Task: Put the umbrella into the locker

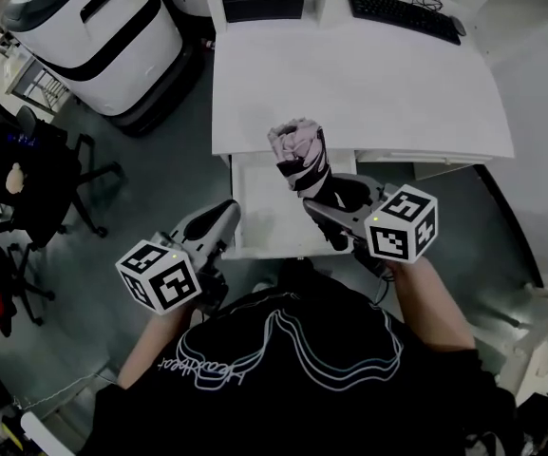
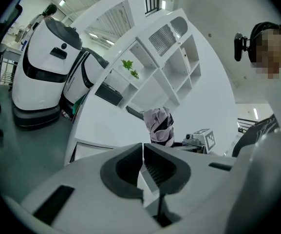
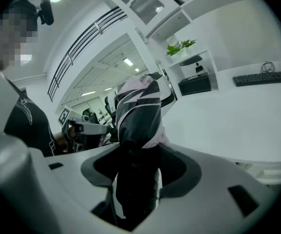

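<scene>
Below the front edge of the white desk [image 1: 349, 93], a white drawer-like compartment [image 1: 253, 212] stands pulled out. We take it for the locker but cannot confirm that from these views.

Folded umbrella [image 1: 300, 158], pink and black: held roughly upright over the right part of the compartment, bunched canopy end up. It is not inside and does not touch the compartment.

Progress, our judgement: pickup is done and the compartment is open. Lowering the umbrella in, letting go and probably pushing the compartment shut are left.

Right gripper [image 1: 330, 205]: the right gripper view shows its jaws at a middling width, clamped on the umbrella's dark lower part. Both pads [image 3: 180, 170] press the fabric, and the canopy rises above them.

Left gripper [image 1: 224, 224]: it hangs just beside the compartment's front left corner, apart from the umbrella. The left gripper view shows its fingers [image 2: 125, 167] brought together at the tips with nothing between them. It holds and touches nothing that we can see.
</scene>
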A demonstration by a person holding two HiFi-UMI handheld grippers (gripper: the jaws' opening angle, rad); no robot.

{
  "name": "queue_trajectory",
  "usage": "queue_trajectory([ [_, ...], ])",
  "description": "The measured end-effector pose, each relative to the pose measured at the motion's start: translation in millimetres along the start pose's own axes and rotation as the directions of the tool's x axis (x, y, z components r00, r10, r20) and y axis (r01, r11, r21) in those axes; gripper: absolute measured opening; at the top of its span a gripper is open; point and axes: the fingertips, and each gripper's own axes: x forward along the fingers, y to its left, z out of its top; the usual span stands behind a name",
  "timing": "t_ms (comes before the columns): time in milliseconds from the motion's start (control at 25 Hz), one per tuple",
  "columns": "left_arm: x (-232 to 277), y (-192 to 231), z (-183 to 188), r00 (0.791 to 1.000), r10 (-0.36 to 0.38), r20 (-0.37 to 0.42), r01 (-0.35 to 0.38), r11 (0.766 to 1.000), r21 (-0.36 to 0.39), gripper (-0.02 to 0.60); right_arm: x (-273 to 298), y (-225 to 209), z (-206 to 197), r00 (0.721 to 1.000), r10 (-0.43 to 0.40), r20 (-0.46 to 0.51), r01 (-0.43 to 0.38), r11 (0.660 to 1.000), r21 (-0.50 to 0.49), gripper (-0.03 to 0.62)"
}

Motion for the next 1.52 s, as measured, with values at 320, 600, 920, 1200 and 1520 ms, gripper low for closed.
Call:
queue_trajectory([
  [320, 7.9, 35.1, -1.3, 0.999, 0.045, -0.014, -0.046, 0.998, -0.042, 0.012, 40.0, -15.7, -16.0, 0.986, 0.048, -0.160, -0.064, 0.993, -0.096, 0.229],
  [600, 11.9, 54.7, -11.0, 0.996, 0.089, -0.031, -0.091, 0.993, -0.075, 0.012, 71.7, -32.5, -55.9, 0.946, 0.029, -0.323, -0.098, 0.975, -0.201, 0.229],
  [920, 6.1, 73.4, -20.6, 0.990, 0.133, -0.035, -0.137, 0.983, -0.123, 0.012, 100.5, -50.1, -111.6, 0.875, -0.005, -0.484, -0.130, 0.961, -0.244, 0.229],
  [1200, -0.3, 87.8, -31.9, 0.986, 0.165, -0.035, -0.168, 0.973, -0.158, 0.012, 129.1, -70.8, -165.7, 0.799, -0.053, -0.598, -0.137, 0.954, -0.266, 0.229],
  [1520, -14.2, 105.5, -45.1, 0.978, 0.205, -0.042, -0.209, 0.958, -0.198, 0.012, 159.8, -93.0, -202.7, 0.748, -0.123, -0.652, -0.135, 0.934, -0.331, 0.229],
])
